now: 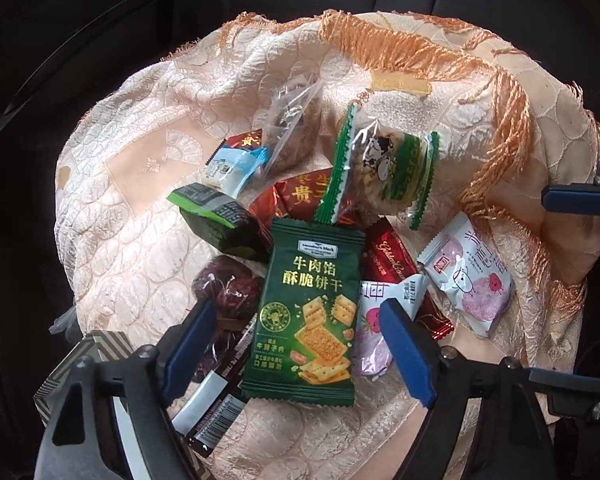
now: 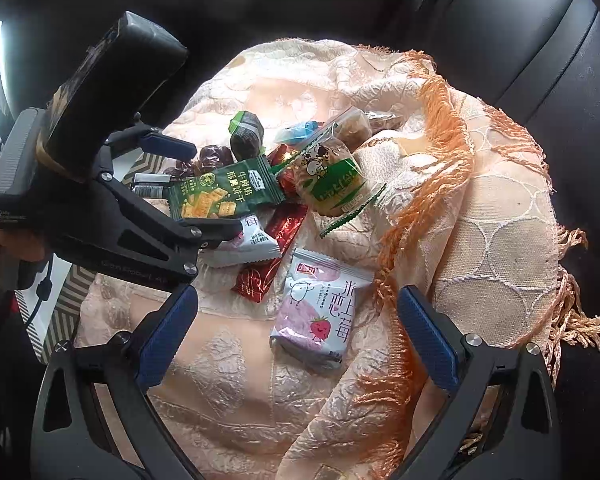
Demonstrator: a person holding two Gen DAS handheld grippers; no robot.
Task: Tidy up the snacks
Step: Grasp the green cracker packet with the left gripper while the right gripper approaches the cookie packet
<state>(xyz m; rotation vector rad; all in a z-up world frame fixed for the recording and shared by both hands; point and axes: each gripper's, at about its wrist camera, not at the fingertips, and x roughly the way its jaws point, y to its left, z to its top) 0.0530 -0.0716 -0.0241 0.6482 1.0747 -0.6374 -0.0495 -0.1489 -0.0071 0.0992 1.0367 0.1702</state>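
- Progress: looks like the start. Snacks lie in 1 loose heap on the cloth (image 1: 140, 248); none looks sorted or set aside yet. A patterned box (image 1: 80, 364) sits at the cloth's edge, just beside the left gripper; it may be the target, but I cannot tell.
- Left gripper (image 1: 300, 344): jaws wide apart, nothing held, straddling the lower half of the green cracker pack (image 1: 312, 312). Likely the 1st pick.
- Right gripper (image 2: 298, 334): jaws apart, empty, framing the pink strawberry pack (image 2: 320, 312), which lies apart from the heap on bare cloth.
- Cracker pack: flat, face up, on top of the heap. Long axis runs along the left gripper's line of sight, top seam pointing away, so the fingers would close across its short width.
- Strawberry pack: flat, face up, long axis roughly along the right view, slightly tilted.
- Left to do: nearly everything, including the cow-print pack (image 1: 380, 168), red wrappers (image 1: 388, 260), dates (image 1: 228, 292).
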